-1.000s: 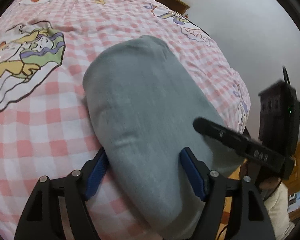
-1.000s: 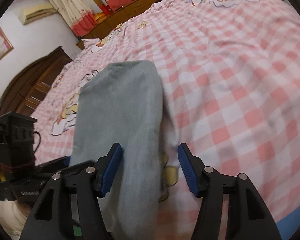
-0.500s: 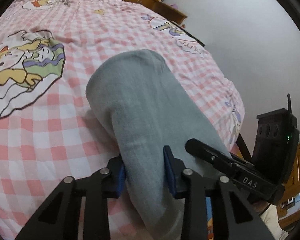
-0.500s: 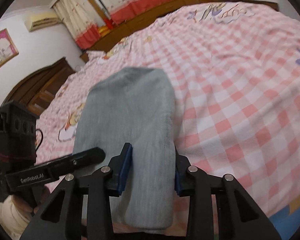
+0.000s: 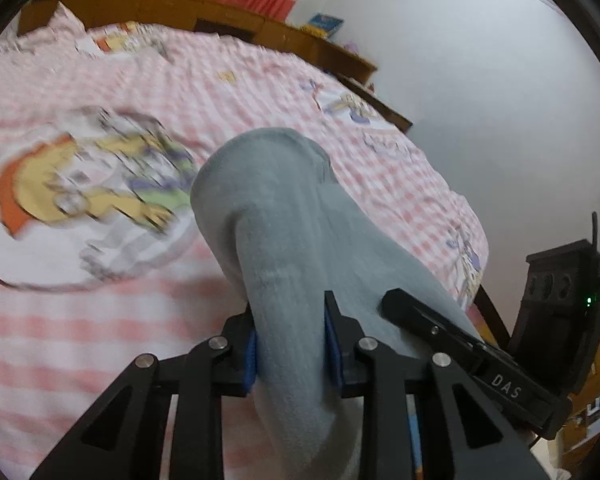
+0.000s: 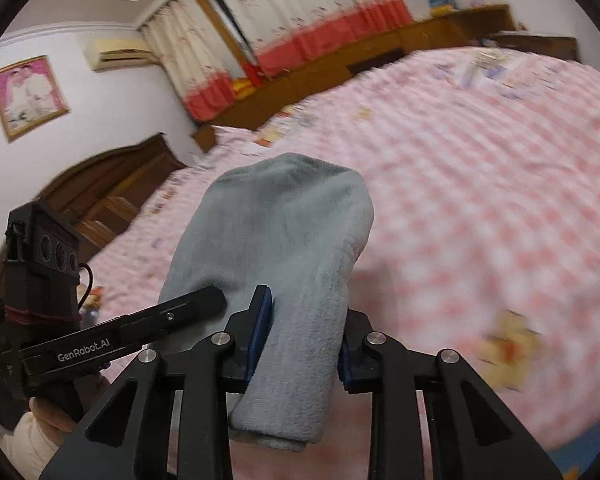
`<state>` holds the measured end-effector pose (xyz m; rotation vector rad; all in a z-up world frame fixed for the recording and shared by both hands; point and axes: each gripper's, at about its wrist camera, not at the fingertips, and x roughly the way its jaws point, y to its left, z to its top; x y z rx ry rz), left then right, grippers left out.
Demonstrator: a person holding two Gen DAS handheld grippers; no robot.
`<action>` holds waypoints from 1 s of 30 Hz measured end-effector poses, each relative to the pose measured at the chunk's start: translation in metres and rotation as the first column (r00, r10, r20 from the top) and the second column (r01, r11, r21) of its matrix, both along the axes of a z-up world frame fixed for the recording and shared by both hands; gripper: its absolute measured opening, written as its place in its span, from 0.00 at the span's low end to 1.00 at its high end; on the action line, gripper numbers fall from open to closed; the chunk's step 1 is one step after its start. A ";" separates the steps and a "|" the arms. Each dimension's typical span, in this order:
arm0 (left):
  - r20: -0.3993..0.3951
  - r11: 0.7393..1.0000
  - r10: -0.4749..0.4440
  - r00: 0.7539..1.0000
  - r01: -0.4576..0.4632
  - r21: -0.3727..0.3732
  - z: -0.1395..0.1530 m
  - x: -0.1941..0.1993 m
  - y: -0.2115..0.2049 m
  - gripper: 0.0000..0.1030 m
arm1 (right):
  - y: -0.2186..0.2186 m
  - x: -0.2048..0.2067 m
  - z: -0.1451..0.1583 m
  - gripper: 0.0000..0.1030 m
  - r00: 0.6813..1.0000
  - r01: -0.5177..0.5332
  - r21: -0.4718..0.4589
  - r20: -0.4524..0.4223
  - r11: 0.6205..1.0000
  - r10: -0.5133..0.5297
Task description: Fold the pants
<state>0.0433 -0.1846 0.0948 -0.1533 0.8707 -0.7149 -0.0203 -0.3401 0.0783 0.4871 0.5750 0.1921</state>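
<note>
Left wrist view
Left gripper (image 5: 290, 350): closed on the near edge of the pants (image 5: 284, 216), the grey cloth pinched between the blue pads (image 5: 250, 358).
Pants: seen as a long grey band running from the jaws away to a rounded far end that lies on the bed (image 5: 100, 300); the near end appears lifted clear of the checked cover.
Right gripper (image 5: 384, 304): one black finger is seen just beside, at the same edge of the cloth.
Reason for hold: both corners of one end are judged to be taken so that the end can be carried over the rest in an even fold.

Right wrist view
Right gripper (image 6: 302, 346): narrowed onto the pants (image 6: 284, 232), cloth bunched between its pads (image 6: 260, 330).
Left gripper (image 6: 216, 296): a finger is seen reaching the cloth alongside.
Pants: draped forward, far end down on the bed (image 6: 480, 200).
Blur: the background is smeared, so motion is likely.
</note>
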 end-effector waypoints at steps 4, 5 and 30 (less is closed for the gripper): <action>0.088 0.999 0.047 0.995 -0.048 0.009 0.030 0.012 0.055 0.27 | 0.053 0.031 0.016 0.28 0.996 -0.073 0.002 0.052 0.997 0.073; 0.103 0.998 0.058 0.993 -0.060 0.017 0.035 0.016 0.069 0.27 | 0.073 0.041 0.016 0.28 0.994 -0.092 -0.006 0.051 0.996 0.092; 0.111 0.967 0.255 0.961 -0.256 -0.002 0.004 0.040 0.221 0.45 | 0.158 0.087 -0.001 0.30 0.983 -0.157 -0.102 -0.107 0.982 0.146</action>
